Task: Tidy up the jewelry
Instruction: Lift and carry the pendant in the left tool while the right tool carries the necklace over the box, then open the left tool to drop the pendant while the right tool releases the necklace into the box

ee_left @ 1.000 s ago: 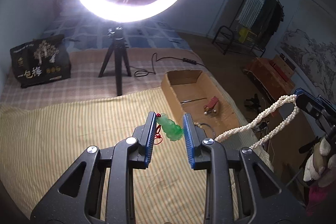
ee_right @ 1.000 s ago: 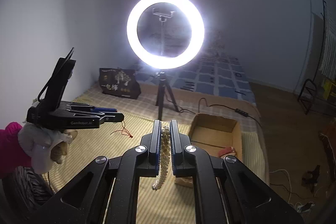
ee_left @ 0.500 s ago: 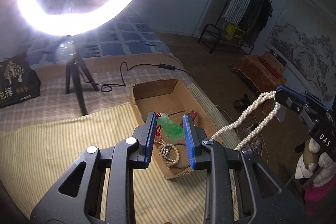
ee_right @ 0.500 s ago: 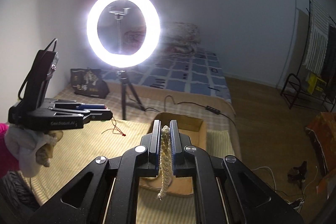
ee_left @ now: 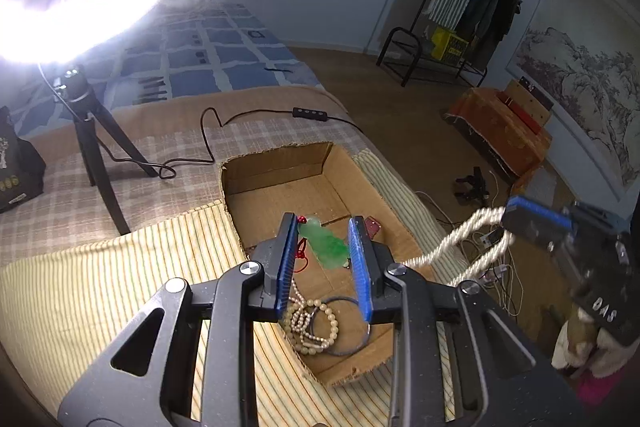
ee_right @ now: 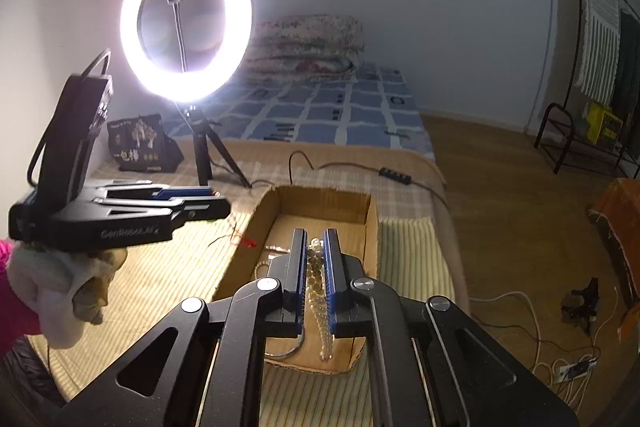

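My left gripper (ee_left: 324, 259) is shut on a green jade pendant (ee_left: 326, 245) with a red cord, held above the open cardboard box (ee_left: 400, 227) on the bed. Bead bracelets (ee_left: 310, 323) and a ring lie in the box's near end. My right gripper (ee_right: 316, 267) is shut on a white pearl necklace (ee_right: 320, 307), which hangs down over the box (ee_right: 370, 223). In the left wrist view the right gripper (ee_left: 536, 223) is at the right with the pearl strand (ee_left: 464, 235) looping from it. In the right wrist view the left gripper (ee_right: 192, 201) is at the left.
A lit ring light on a small tripod (ee_right: 188, 23) stands on the bed behind the box, its cable (ee_left: 208, 131) trailing across the plaid sheet. A black bag (ee_right: 142, 143) sits at the far left. A clothes rack (ee_left: 460, 7) and wooden floor lie to the right.
Both grippers have moved right and forward, from above the striped cloth to above the cardboard box. Each still holds its jewelry.
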A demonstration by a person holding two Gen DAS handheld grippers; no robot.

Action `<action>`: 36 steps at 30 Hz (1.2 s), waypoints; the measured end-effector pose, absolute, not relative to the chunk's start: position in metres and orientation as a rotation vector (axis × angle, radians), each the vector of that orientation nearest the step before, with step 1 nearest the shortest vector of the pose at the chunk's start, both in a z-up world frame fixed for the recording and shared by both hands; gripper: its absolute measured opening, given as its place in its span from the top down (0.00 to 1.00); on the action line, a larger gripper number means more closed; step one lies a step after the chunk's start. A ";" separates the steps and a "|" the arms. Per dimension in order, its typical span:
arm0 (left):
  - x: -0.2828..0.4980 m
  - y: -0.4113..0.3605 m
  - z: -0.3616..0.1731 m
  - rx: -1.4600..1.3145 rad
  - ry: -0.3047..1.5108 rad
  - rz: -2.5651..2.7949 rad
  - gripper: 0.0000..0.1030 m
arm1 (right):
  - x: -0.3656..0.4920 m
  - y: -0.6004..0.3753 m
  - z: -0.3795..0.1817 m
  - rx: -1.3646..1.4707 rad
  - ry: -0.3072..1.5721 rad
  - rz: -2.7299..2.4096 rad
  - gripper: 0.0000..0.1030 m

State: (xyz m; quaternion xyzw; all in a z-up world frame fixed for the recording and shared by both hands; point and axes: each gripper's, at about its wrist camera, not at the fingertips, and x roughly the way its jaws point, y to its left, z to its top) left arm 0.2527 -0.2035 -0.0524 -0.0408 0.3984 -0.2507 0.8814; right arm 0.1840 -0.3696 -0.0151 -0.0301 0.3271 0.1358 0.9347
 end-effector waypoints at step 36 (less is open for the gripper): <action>0.274 -0.203 -0.072 -0.033 0.874 -0.438 0.27 | 0.196 -0.357 -0.072 -0.126 0.773 0.179 0.25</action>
